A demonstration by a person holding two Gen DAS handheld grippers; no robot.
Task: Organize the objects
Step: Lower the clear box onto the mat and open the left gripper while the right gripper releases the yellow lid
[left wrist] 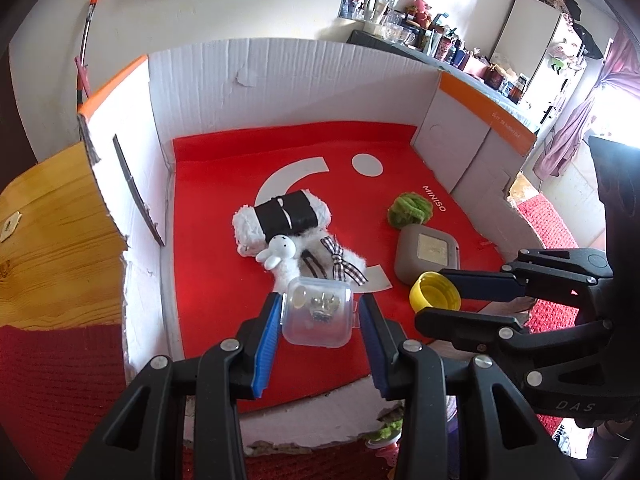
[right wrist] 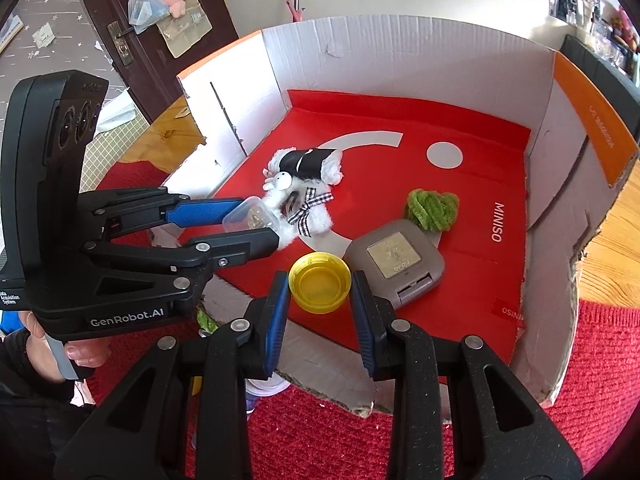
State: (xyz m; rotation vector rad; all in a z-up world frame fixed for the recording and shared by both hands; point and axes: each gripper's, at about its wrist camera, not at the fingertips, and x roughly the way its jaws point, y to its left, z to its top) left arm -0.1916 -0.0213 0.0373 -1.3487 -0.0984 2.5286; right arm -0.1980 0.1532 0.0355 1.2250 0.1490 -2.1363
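1. Left wrist view, surroundings: white cardboard box (left wrist: 280, 80) with orange-edged flaps and a red MINISO liner (left wrist: 224, 248), sitting on a red knit cloth (left wrist: 52, 380); wooden tabletop (left wrist: 52, 240) to the left, cluttered shelf (left wrist: 448, 48) behind.
2. Left gripper (left wrist: 319, 312): jaws clamped on a small clear plastic case (left wrist: 318, 316) with small metal bits inside. Blue pads press both of its sides.
3. Just past the jaw tips: white plush bunny (left wrist: 280, 250) with a checked bow, touching a white fluffy roll with a black band (left wrist: 282, 216).
4. Right of the jaws: grey square case (left wrist: 426, 254); beyond it a green fuzzy bundle (left wrist: 410, 210).
5. Right gripper (left wrist: 438, 294) comes in from the right side, closed on a yellow bottle cap (left wrist: 434, 292).
6. Right wrist view, surroundings: same box (right wrist: 400, 52), brown door (right wrist: 120, 20) with hung plush toys far left, wood floor to the right.
7. Right gripper (right wrist: 320, 288): jaws shut on the yellow bottle cap (right wrist: 320, 288), open side up, held over the liner near the box's torn front edge.
8. Grey square case (right wrist: 396, 264) lies just right of the jaw tips; green fuzzy bundle (right wrist: 432, 210) beyond it.
9. Left gripper (right wrist: 256, 220) sits left of the jaws, gripping the clear plastic case (right wrist: 250, 219) just beside the plush bunny (right wrist: 296, 208). A hand (right wrist: 60, 344) holds its handle.
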